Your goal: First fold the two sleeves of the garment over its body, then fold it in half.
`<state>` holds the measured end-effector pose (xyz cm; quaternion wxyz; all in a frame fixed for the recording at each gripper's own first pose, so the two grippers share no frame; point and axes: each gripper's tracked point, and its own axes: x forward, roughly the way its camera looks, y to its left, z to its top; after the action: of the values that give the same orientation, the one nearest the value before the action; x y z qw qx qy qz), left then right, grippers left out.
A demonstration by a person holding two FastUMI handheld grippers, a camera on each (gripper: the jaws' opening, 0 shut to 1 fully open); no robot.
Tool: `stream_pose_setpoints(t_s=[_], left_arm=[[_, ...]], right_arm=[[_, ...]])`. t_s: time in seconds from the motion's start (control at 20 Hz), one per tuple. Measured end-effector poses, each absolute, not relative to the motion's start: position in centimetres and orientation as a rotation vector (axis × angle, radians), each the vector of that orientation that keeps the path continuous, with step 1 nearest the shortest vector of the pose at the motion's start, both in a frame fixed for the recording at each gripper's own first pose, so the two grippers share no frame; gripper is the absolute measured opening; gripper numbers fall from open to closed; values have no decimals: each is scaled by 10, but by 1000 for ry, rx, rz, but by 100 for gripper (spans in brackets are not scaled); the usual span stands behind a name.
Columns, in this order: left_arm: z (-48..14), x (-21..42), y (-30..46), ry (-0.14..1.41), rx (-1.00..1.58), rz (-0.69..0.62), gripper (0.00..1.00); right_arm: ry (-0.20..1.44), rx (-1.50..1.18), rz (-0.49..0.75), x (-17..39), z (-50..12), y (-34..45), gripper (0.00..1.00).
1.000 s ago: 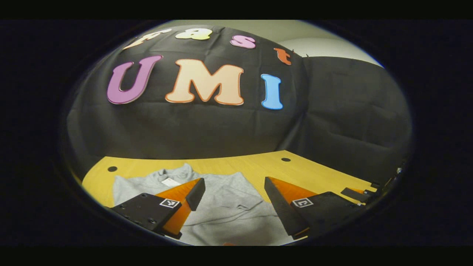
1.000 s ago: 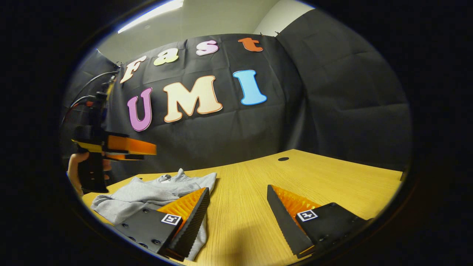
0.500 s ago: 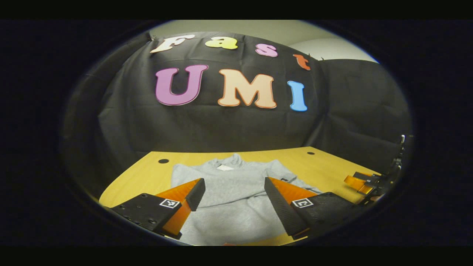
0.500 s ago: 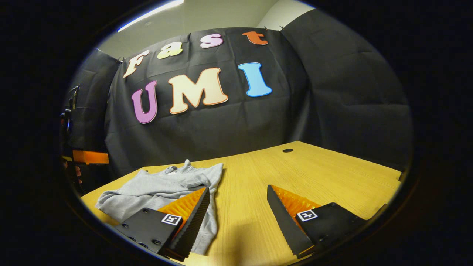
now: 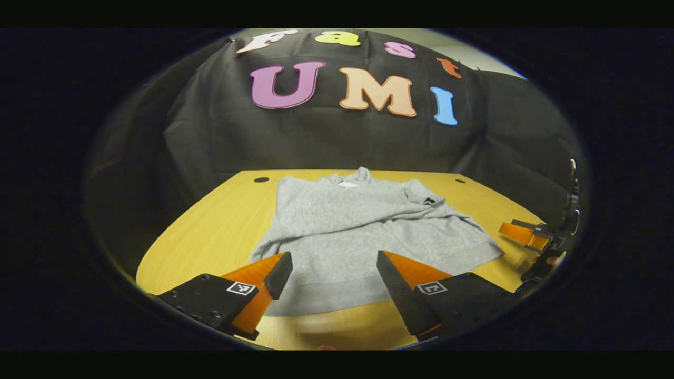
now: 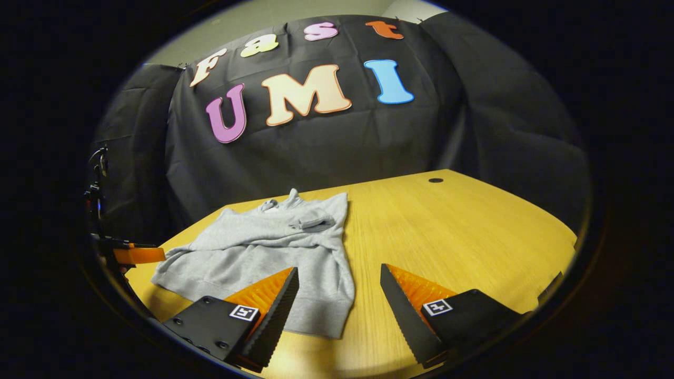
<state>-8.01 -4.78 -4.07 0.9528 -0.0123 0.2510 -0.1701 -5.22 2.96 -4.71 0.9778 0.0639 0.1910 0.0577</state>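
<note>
Our left gripper hangs with its jaws spread wide and nothing between them; our right gripper is likewise wide open and empty. Ahead of the left jaws, with its near hem lying just past the fingertips, the soft grey knitted sweatshirt is spread on the yellow wooden table, collar at the far end. From the right gripper it lies ahead and to the left, its near corner just beyond the left fingertip.

We judge the sweatshirt light, limp and not slippery: it will drape and drag rather than hold shape, so a pinch should take the hem's full thickness, or layers will slide apart. Both sleeves look already laid over the body, one cuff resting near the collar, so we would take the hem's two corners, one per gripper, and carry them towards the collar.

Nothing else lies on the table beyond two small dark holes. The only obstacle is each gripper to the other.
</note>
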Motion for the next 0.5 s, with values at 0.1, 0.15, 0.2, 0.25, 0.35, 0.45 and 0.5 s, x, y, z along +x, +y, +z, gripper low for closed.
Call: stream_pose_setpoints(t_s=[0.1, 0.15, 0.2, 0.25, 0.35, 0.45, 0.5], left_arm=[[-57, -90, -39, 560, -14, -325, 95], [-63, -92, -33, 576, -6, -311, 95], [-68, -92, -32, 586, -1, -301, 95], [-73, -92, -30, 596, 7, -291, 95], [-84, -94, -22, 621, 29, -273, 95], [-92, -99, -20, 645, 33, -273, 94], [-96, -100, -17, 654, 34, -269, 94]], right_arm=[[426, 109, 131, -57, -57, 38, 97], [446, 99, 142, -58, -62, 42, 97], [468, 92, 152, -60, -67, 46, 97], [486, 93, 164, -64, -70, 50, 97], [513, 88, 170, -70, -74, 43, 97], [552, 78, 171, -70, -82, 46, 97], [572, 71, 172, -70, -84, 48, 97]])
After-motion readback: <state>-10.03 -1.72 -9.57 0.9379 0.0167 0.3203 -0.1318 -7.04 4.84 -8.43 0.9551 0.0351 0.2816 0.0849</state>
